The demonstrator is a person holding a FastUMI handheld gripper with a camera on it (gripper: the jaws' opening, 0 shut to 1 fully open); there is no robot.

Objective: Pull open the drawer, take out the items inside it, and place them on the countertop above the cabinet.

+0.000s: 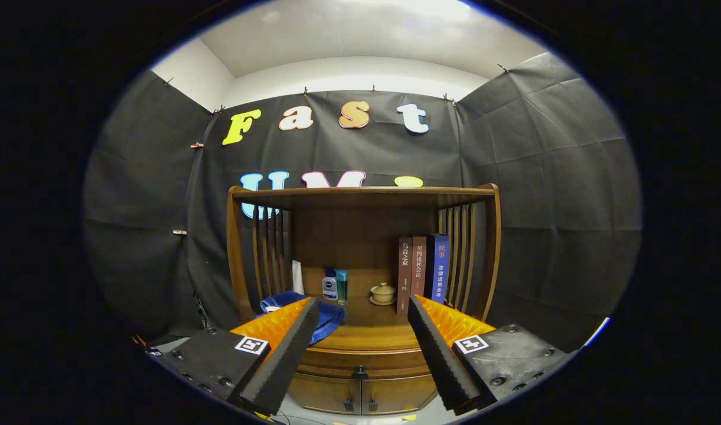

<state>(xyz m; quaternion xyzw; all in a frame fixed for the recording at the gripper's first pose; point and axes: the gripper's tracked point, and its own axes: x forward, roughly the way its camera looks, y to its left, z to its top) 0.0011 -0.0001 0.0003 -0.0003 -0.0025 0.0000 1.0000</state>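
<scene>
A wooden cabinet [363,354] stands ahead of me against the booth wall. Its drawer [360,361] is closed, with a small dark knob [359,372] at its middle, seen between my fingers. Above the drawer lies the wooden countertop [369,327] under a shelf frame with slatted sides. My gripper [360,310] is open, held apart from the cabinet, with nothing between its fingers. The drawer's contents are hidden.
On the countertop sit a blue cloth [328,316] at the left, two small bottles [335,286], a small lidded pot [383,293] and three upright books [422,268] at the right. Two lower doors [360,394] lie under the drawer.
</scene>
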